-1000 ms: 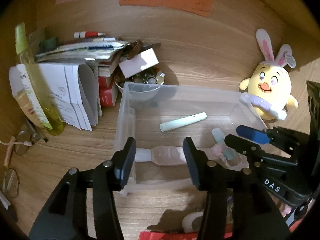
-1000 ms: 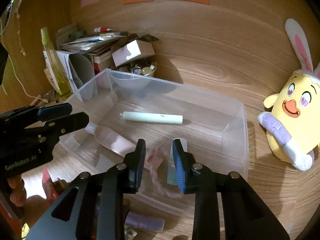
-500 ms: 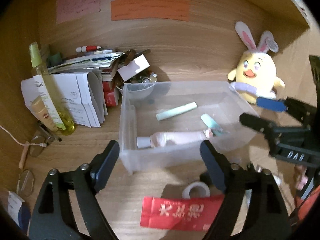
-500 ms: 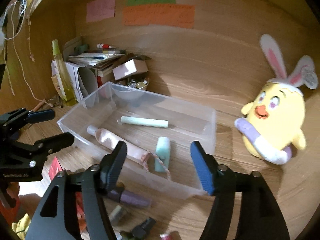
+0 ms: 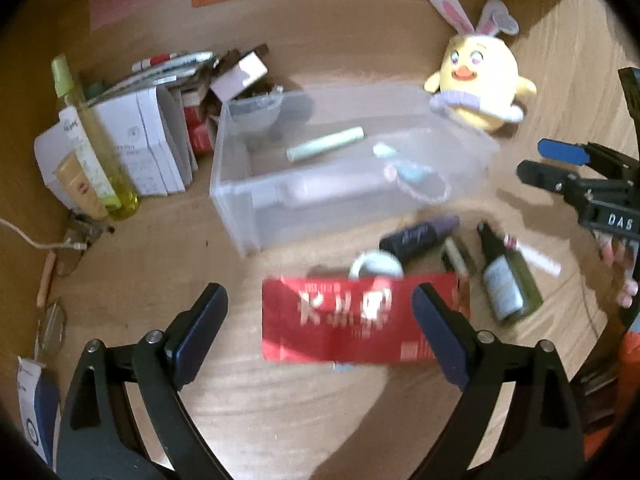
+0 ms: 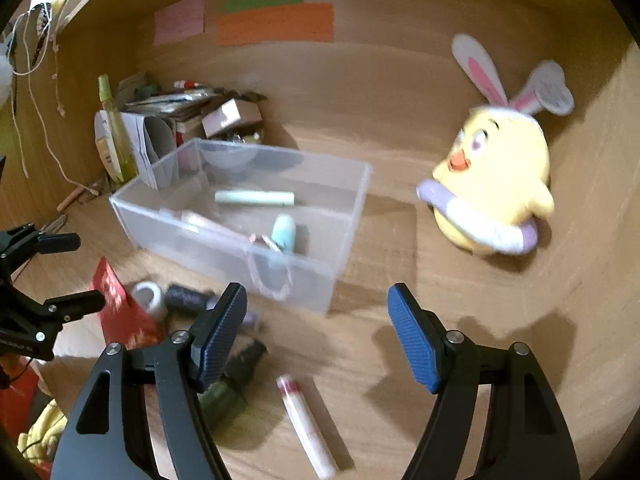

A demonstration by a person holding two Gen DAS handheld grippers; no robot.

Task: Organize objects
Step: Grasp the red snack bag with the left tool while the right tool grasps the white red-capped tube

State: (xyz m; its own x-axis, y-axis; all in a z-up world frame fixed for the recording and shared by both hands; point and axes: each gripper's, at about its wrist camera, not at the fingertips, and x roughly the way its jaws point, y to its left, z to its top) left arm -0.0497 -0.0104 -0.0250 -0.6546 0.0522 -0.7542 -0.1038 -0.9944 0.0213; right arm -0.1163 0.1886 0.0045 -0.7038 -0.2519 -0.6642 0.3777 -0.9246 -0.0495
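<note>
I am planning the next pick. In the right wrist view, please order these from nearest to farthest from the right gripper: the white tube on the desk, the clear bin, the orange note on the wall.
1. White tube: lying on the desk just below the right gripper, left of centre.
2. Clear bin: ahead, to the left.
3. Orange note: on the back wall, top centre.

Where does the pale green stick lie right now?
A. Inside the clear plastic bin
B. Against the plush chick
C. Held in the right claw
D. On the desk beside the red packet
A: the pale green stick rests on the floor of the clear plastic bin.
</note>
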